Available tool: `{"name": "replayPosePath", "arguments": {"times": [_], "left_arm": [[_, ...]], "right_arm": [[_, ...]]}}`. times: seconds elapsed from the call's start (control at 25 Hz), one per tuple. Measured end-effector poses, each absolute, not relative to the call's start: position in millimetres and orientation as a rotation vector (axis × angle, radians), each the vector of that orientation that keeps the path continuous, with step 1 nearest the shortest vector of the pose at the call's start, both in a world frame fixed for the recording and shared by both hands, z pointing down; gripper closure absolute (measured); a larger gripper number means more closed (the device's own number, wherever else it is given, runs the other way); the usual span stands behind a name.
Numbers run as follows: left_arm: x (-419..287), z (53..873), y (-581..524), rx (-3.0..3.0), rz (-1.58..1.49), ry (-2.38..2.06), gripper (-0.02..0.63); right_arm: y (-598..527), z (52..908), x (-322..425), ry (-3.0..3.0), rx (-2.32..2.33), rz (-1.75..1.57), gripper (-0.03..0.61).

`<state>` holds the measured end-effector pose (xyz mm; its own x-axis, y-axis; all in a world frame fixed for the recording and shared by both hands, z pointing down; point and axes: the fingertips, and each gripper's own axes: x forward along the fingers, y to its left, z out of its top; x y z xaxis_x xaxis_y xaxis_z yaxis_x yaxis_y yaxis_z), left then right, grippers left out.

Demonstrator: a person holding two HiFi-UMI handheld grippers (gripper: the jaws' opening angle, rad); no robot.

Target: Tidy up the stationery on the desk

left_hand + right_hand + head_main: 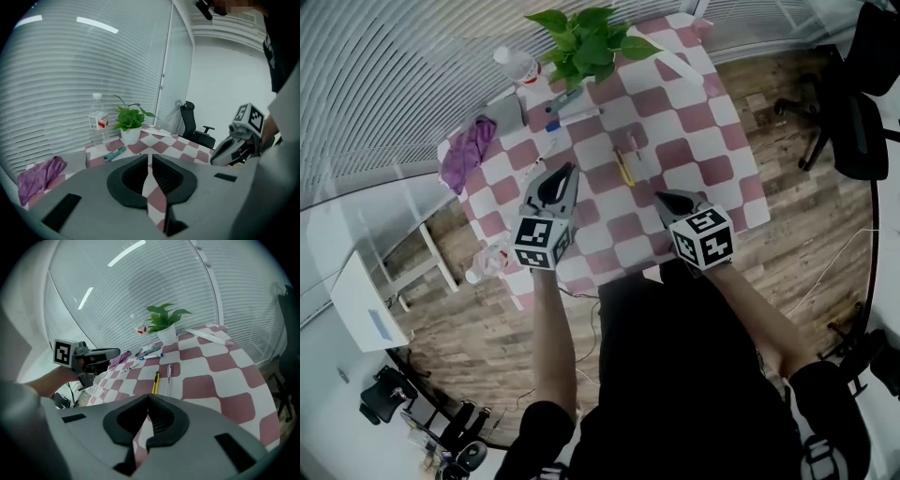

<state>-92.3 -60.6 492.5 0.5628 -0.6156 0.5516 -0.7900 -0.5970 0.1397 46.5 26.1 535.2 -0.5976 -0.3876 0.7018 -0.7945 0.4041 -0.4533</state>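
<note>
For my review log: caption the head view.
Left tool and right tool, shut and empty, over a checkered desk with scattered stationery and plant.

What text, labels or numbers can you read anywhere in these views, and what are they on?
Nothing legible.
Water bottle: red label, print too small to read.
Cube on the left gripper, cube on the right gripper: black-and-white square markers, no letters or digits.
Clear pen: any print too small to tell.
</note>
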Motion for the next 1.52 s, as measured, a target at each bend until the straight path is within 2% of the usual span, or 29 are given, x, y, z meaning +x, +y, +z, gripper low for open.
{"name": "replayPosePath", "arguments": {"times": [0.6, 0.72, 0.92, 1.0, 1.52], "left_arm": [[-83, 548, -129, 2.512, 0.934, -0.985, 0.571], [-81, 559, -139, 2.526, 0.99, -0.936, 0.506], [-80, 582, -154, 2.539, 1.134, -0.856, 0.491], [-80, 594, -156, 2.542, 1.206, -0.796, 0.44], [-75, 629, -168, 2.549, 1.435, -0.554, 0.441]], "right_arm": [[40, 536, 69, -2.16, 0.969, 1.103, 0.557], [38, 537, 75, -2.148, 0.979, 1.106, 0.557], [36, 540, 81, -2.133, 0.995, 1.117, 0.557], [37, 540, 83, -2.124, 0.998, 1.122, 0.557], [36, 545, 96, -2.091, 1.038, 1.176, 0.557]]}}
